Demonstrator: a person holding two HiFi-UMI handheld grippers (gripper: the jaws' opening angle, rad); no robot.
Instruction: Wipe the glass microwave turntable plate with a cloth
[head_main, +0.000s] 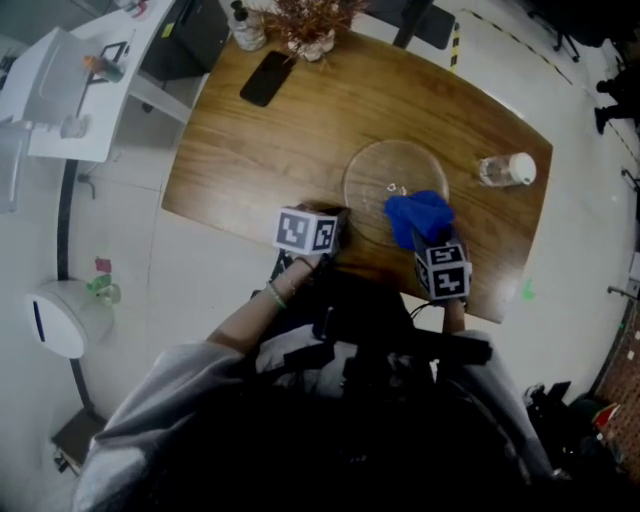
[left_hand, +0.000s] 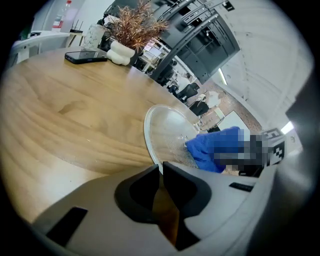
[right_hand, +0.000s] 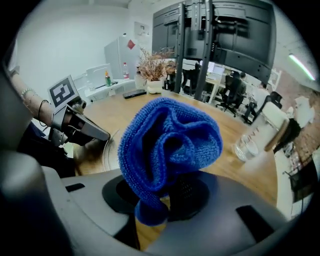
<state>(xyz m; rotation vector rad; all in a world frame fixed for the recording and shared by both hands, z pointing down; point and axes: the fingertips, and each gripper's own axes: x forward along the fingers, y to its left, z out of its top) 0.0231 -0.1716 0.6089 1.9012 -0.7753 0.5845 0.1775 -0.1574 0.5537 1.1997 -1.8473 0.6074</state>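
Observation:
The round glass turntable plate (head_main: 390, 175) lies flat on the wooden table (head_main: 250, 150), near its front edge. My left gripper (head_main: 340, 220) is at the plate's left rim, and in the left gripper view (left_hand: 161, 172) its jaws are shut on that thin rim of the plate (left_hand: 167, 132). A bunched blue cloth (head_main: 420, 215) rests over the plate's near right part. My right gripper (head_main: 432, 248) is shut on the cloth (right_hand: 170, 140), which fills the right gripper view above the right gripper (right_hand: 167, 200). A sliver of the plate's rim (right_hand: 107, 150) shows to its left.
A clear bottle with a white cap (head_main: 505, 170) lies on its side right of the plate. At the table's far side are a black phone (head_main: 267, 78) and a dried plant in a white pot (head_main: 310, 30). The table's front edge runs just below both grippers.

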